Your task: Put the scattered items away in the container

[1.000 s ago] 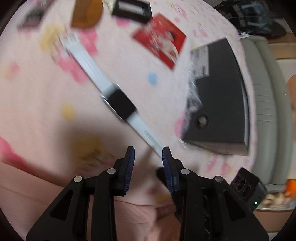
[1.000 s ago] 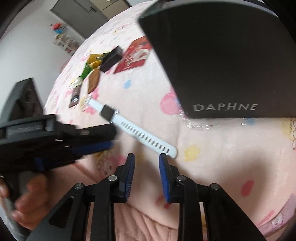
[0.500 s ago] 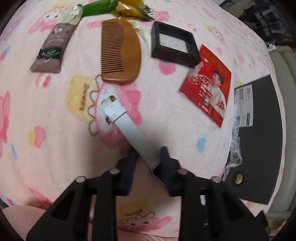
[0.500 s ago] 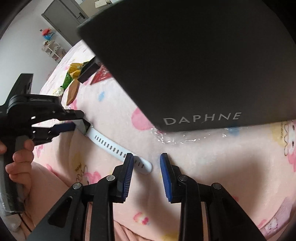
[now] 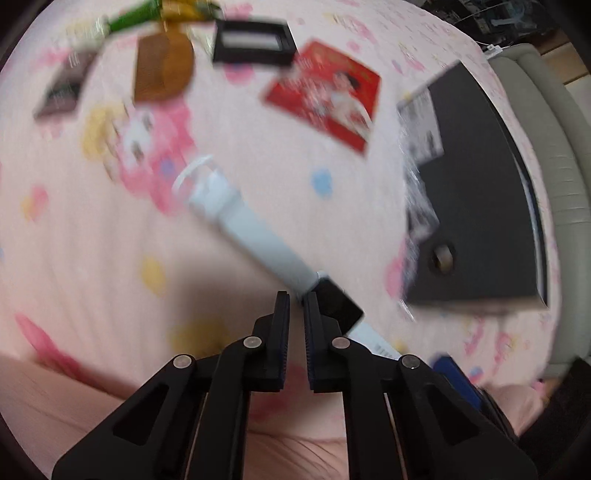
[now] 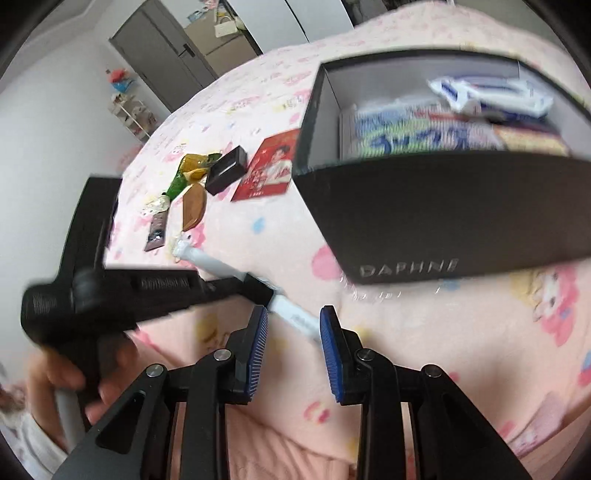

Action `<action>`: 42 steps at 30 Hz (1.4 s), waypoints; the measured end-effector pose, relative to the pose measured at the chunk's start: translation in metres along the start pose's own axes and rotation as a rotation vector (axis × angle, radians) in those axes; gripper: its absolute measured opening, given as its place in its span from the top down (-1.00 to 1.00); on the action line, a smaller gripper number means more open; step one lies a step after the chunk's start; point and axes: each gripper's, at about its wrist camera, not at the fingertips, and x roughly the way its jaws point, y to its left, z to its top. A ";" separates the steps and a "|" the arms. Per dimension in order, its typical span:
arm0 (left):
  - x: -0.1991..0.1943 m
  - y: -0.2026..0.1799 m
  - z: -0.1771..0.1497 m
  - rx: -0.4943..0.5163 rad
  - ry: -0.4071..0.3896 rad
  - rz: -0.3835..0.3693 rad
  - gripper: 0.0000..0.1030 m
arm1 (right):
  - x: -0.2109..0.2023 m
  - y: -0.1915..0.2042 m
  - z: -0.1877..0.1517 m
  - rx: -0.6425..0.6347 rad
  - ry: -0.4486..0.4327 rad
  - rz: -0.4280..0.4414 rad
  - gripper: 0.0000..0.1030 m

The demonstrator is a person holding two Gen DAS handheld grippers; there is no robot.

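Jaws of the left gripper (image 5: 296,295) stand nearly pressed together, a thin slit between the pads, pinching the white watch (image 5: 258,236) by the strap right at its black face; in the right wrist view the left gripper (image 6: 258,286) reaches in from the left and its tip meets the watch (image 6: 291,310) at that same black face; the picture is blurred, so how firm the grip is can't be told exactly. Jaws of the right gripper (image 6: 293,321) are spread wide w/ blue pads showing; the watch's free strap end lies between them, touching neither as far as one can see.

Watch runs diagonally over the pink cartoon-print bed cover (image 5: 92,229), buckle end toward the far items, other strap end toward the right gripper. Black box (image 6: 424,206) marked DAPHNE sits to the right, open-topped, w/ packets inside; in the left wrist view the black box (image 5: 476,206) shows a side w/ a round hole and a white label.

Farther on the cover, well apart from the watch: wooden comb (image 5: 162,70), small black case (image 5: 253,42), red card (image 5: 325,92), brown tube (image 5: 61,90), green tube (image 5: 135,18). A hand (image 6: 74,373) holds the left gripper's handle.
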 end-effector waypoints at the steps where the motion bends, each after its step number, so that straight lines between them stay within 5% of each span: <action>1: 0.002 0.000 -0.007 0.002 0.009 -0.002 0.89 | 0.002 -0.004 0.001 0.006 0.012 -0.018 0.49; 7: -0.005 -0.003 -0.022 0.037 0.003 -0.050 0.88 | -0.009 -0.039 0.005 0.113 0.001 -0.080 0.49; 13: -0.017 0.014 -0.010 -0.057 -0.033 -0.071 0.88 | 0.030 -0.040 -0.011 0.173 0.188 0.093 0.49; 16: -0.015 0.022 -0.004 -0.104 -0.019 -0.083 0.65 | 0.045 -0.030 -0.014 0.147 0.225 0.087 0.49; 24: -0.002 0.020 -0.003 -0.099 0.013 -0.128 0.59 | 0.040 -0.042 -0.003 0.116 0.074 -0.076 0.51; 27: -0.005 0.025 -0.008 -0.119 0.026 -0.193 0.57 | 0.034 -0.053 0.000 0.191 0.051 -0.053 0.50; 31: -0.008 0.037 -0.011 -0.168 0.010 -0.204 0.57 | 0.038 -0.065 -0.001 0.328 0.075 0.155 0.45; 37: -0.006 0.044 -0.007 -0.201 0.030 -0.232 0.41 | 0.058 -0.075 0.001 0.390 0.089 0.127 0.41; 42: -0.014 0.057 -0.010 -0.253 -0.002 -0.249 0.37 | 0.042 -0.087 0.008 0.428 -0.038 0.092 0.14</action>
